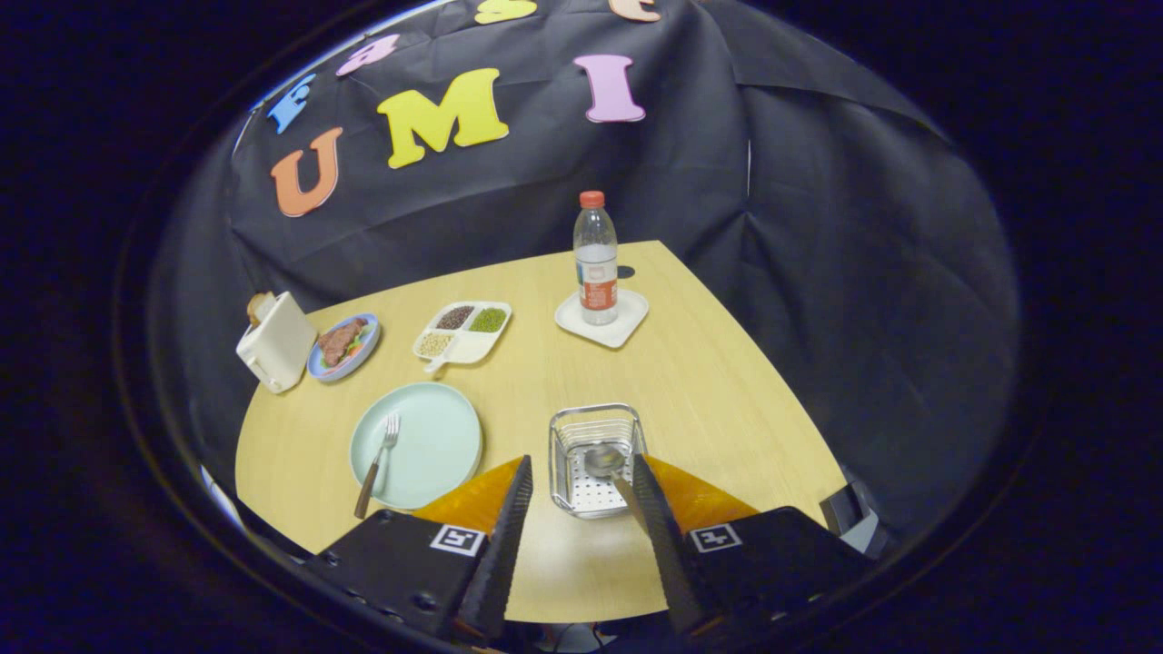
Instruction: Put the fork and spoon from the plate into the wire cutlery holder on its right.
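Observation:
A pale green plate [438, 443] lies on the wooden table, left of my fingers. On it rests a fork [379, 461] with a wooden handle that sticks out over the plate's near rim. To the plate's right stands the wire cutlery holder [592, 411]. Inside it is the spoon [605, 461], its bowl up and its handle running back along the inner side of my right finger. My gripper [581, 468] hovers just above the holder's near side, open, its fingers wide apart and not pressing on the spoon.
Farther back stand a water bottle [596, 259] on a white square dish [618, 329], a divided tray of beans [462, 332], a blue plate of food [343, 345] and a cream toaster [276, 342]. The table's right edge runs close beside the holder.

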Available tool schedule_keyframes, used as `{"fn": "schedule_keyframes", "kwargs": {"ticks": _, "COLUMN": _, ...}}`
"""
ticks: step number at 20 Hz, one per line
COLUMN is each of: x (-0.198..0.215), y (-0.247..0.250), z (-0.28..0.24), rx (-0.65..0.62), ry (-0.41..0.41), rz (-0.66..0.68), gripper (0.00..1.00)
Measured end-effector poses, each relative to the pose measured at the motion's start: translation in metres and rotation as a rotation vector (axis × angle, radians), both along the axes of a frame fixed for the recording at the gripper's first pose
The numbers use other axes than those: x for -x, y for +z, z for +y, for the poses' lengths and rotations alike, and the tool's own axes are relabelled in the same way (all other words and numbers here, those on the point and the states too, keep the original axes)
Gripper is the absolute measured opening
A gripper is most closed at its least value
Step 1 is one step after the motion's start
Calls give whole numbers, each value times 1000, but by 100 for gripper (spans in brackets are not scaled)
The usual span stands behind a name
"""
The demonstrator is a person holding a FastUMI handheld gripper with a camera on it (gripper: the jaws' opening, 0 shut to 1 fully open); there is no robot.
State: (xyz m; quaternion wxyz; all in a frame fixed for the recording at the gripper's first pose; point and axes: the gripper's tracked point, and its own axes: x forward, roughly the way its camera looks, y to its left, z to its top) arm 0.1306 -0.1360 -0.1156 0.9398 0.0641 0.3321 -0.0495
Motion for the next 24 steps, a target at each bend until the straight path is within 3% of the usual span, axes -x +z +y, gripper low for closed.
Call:
{"fn": "schedule_keyframes", "kwargs": {"ticks": 3, "x": -1, "y": 15, "z": 18, "rx": 26, "ry": 9, "rz": -49, "gripper": 75}}
{"fn": "schedule_keyframes", "kwargs": {"ticks": 8, "x": -5, "y": 23, "z": 66, "rx": 40, "ry": 57, "rz": -107, "gripper": 99}}
{"fn": "schedule_keyframes", "kwargs": {"ticks": 24, "x": -49, "y": -63, "z": 208, "rx": 15, "ry": 192, "rz": 48, "gripper": 97}}
